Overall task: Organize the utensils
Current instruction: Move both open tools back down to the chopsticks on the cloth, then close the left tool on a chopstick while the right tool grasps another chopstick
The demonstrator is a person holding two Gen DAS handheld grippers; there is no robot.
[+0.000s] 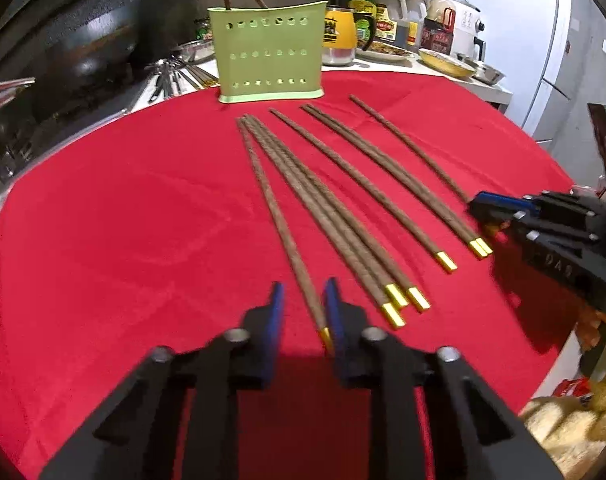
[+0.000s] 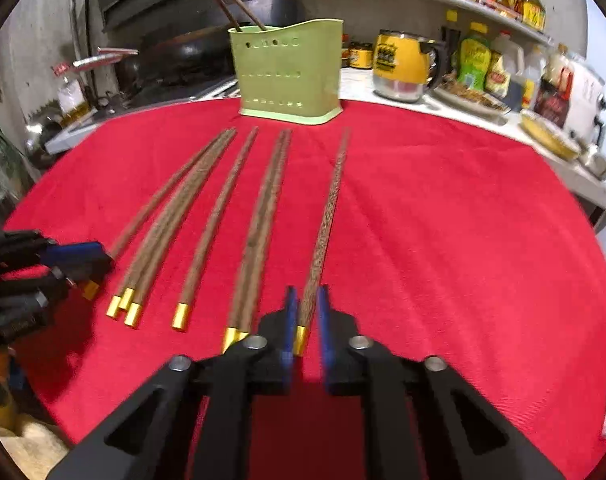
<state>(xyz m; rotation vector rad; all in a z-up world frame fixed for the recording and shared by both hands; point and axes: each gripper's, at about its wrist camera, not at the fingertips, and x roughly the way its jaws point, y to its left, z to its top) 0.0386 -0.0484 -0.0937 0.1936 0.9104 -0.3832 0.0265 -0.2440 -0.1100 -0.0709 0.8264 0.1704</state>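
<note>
Left gripper (image 1: 301, 300): my jaws have closed round the gold-capped end of the leftmost chopstick (image 1: 275, 216). The right pad touches it; a sliver of red shows on the left side, so I judge the pinch thin. If I lift now it may pivot or slip.

Right gripper (image 2: 306, 312): pinching the rightmost stick (image 2: 329, 216) just above its gold cap, at 6 o'clock in my right view. Held this near one end, the long stick could droop and drag its tip on the cloth (image 2: 443, 240).

Neighbours: a pair (image 2: 263, 220) lies just beside my right jaw at 9 o'clock, and a bundle of three (image 1: 327, 216) sits near my left jaw at 2 o'clock. A sideways lift could knock either askew.

Holder (image 2: 289, 76): green, at 12 o'clock, far edge of the cloth, two sticks (image 2: 227, 0) already leaning inside. Bringing both ends in together risks a clash at the rim, or tipping it.

Beyond: kettle (image 2: 403, 66) and bottles (image 2: 475, 60) at 1 o'clock. A swinging tip might reach them.
</note>
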